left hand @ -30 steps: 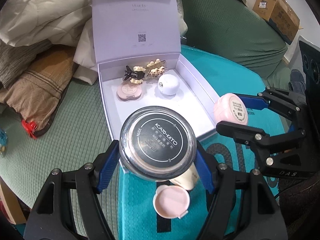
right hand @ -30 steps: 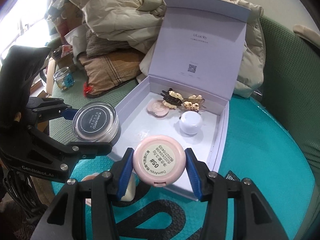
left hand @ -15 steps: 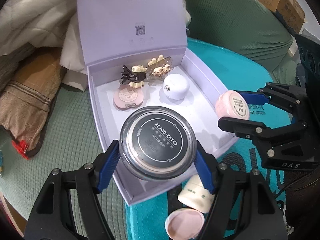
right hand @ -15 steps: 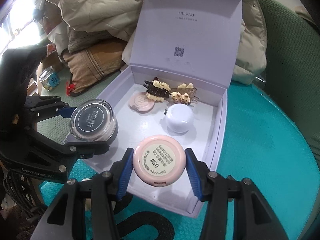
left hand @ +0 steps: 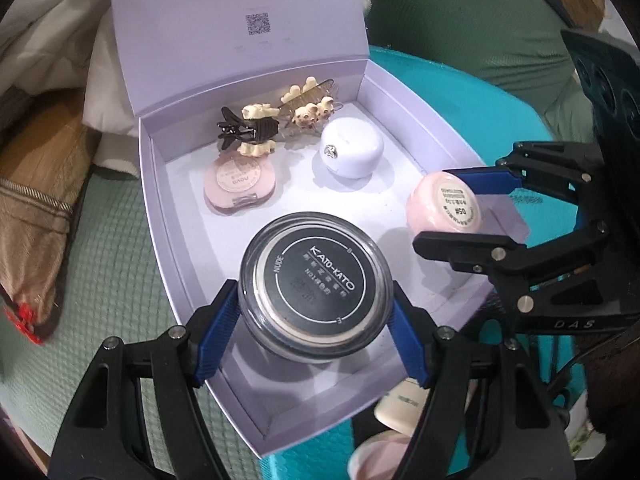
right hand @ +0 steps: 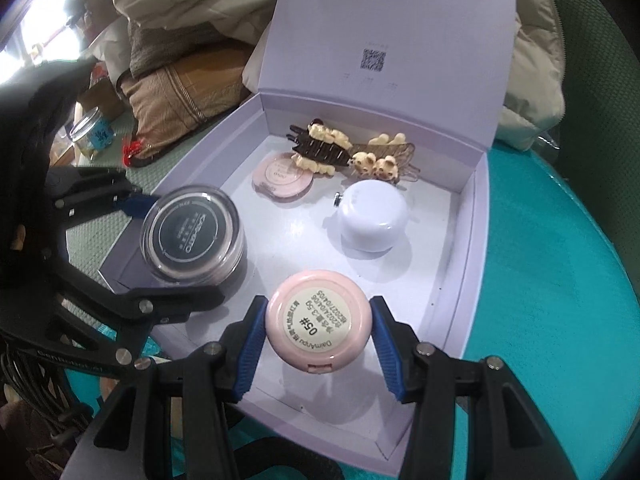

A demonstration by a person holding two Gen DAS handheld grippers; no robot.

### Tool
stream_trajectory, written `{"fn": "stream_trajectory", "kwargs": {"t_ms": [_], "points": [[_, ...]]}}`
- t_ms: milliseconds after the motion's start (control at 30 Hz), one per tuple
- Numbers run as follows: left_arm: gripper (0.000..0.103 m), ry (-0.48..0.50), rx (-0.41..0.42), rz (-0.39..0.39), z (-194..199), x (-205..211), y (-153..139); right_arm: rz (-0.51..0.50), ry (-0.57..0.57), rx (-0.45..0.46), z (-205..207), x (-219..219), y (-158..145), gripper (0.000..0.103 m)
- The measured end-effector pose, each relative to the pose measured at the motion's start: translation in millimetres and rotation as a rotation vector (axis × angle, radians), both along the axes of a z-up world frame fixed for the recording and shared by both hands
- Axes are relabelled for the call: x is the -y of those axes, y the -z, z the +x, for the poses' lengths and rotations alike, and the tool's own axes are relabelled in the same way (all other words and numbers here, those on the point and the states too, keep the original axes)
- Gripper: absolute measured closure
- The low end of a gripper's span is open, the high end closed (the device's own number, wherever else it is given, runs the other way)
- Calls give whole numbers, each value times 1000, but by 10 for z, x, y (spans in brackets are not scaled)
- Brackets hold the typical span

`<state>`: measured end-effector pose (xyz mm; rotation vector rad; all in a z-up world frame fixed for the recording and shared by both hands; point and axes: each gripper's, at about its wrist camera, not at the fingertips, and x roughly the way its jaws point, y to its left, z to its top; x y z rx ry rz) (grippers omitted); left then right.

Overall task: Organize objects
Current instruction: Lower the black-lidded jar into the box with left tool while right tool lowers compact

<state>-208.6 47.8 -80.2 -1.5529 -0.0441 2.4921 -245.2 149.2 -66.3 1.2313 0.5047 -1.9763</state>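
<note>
Here, tongs (left hand: 314,322) gripping powder jar (left hand: 315,291)

The open lavender box (right hand: 476,216) is the landmark here, its lid standing upright at the back. Over the box's near edge, the right gripper (right hand: 318,330) clamps a pink compact (right hand: 318,320), label side up. Over the box's left edge, the left gripper (right hand: 160,252) grips a black-lidded jar (right hand: 192,234). Inside the box, a white round case (right hand: 374,216) sits mid-floor; a second pink compact (right hand: 282,176) lies toward the back-left, with a dark hair claw (right hand: 320,148) and a bear hair clip (right hand: 380,160) along the back wall. The box rests on a teal mat (right hand: 560,300).
</note>
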Motion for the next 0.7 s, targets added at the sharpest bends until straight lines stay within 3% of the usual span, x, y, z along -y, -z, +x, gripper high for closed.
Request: {"fn": "stream_trajectory", "kwargs": {"t_ms": [300,700], "points": [[33,13,-8,-34,-137,21,26,32,-16,32,-137,59,171,51],[33,110,24,-96,-318,-122,110,35,-68,7,-261,120,180,51]]}}
